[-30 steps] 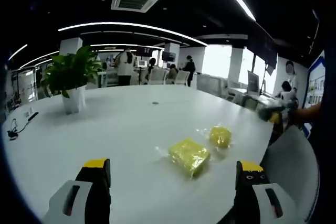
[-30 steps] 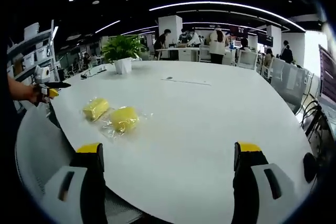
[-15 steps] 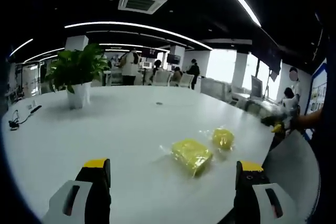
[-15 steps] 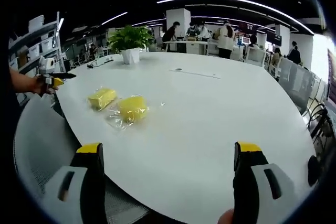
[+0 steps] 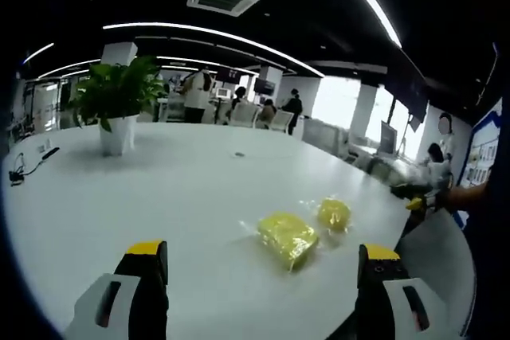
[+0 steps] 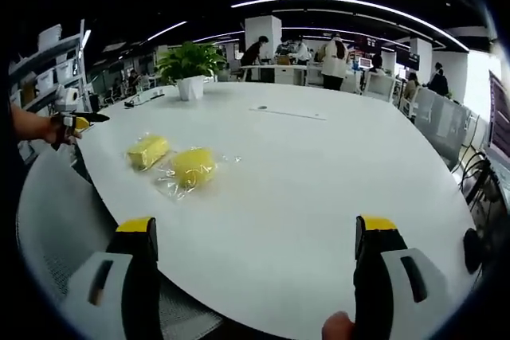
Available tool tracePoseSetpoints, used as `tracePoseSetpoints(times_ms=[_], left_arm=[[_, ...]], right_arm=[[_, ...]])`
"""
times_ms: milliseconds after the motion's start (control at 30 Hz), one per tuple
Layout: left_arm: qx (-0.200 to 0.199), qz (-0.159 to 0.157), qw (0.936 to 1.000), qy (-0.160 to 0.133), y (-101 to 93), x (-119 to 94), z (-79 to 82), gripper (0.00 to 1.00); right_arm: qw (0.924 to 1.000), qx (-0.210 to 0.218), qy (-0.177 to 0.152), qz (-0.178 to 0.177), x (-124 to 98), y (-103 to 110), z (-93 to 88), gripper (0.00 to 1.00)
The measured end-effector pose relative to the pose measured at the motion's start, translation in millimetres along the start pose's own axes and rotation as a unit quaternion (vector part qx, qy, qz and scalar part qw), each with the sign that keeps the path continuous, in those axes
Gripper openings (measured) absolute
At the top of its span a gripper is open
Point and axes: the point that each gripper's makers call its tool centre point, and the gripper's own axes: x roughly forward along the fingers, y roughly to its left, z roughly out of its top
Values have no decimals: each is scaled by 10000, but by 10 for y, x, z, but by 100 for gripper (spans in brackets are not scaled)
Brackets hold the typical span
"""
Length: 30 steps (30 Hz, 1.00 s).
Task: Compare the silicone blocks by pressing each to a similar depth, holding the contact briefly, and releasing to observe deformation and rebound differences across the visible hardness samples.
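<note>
Two yellow silicone blocks in clear wrap lie side by side near the edge of a white table (image 5: 183,189). In the left gripper view the flatter block (image 5: 287,238) is nearer, the rounder block (image 5: 334,214) just beyond it to the right. My left gripper (image 5: 263,276) is open, held above the table short of them. In the right gripper view the rounder block (image 6: 193,168) sits nearer, with the flatter block (image 6: 148,151) to its left. My right gripper (image 6: 256,268) is open, well back from both. The other gripper (image 6: 73,122) shows at the left, in a hand.
A potted plant (image 5: 116,105) stands far back on the table, and a cable (image 5: 28,166) lies near the left edge. A grey chair back (image 6: 60,220) curves along the table's near side. People, desks and chairs (image 6: 335,65) fill the office behind.
Both views have shifted slightly with the hands. The blocks lie where they were and both grippers stay open.
</note>
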Motion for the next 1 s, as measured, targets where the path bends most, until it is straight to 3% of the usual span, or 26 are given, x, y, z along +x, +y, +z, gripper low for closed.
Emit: tracePoseSetpoints(times_ms=[467,733,1000], left_arm=[[1,3,10000,-89,-58,-59,17,100],[-22,-141,9997,-185,-211,-48,204,100],[67,-135,9999,-48,-161,18,156,100]], right_arm=[[9997,149,-84,-178,-55,-74,-42,97],[9994,225,-144,-237,-62,-83,-40,97],[9998,88,-80,-151,-73,-7,-87,97]])
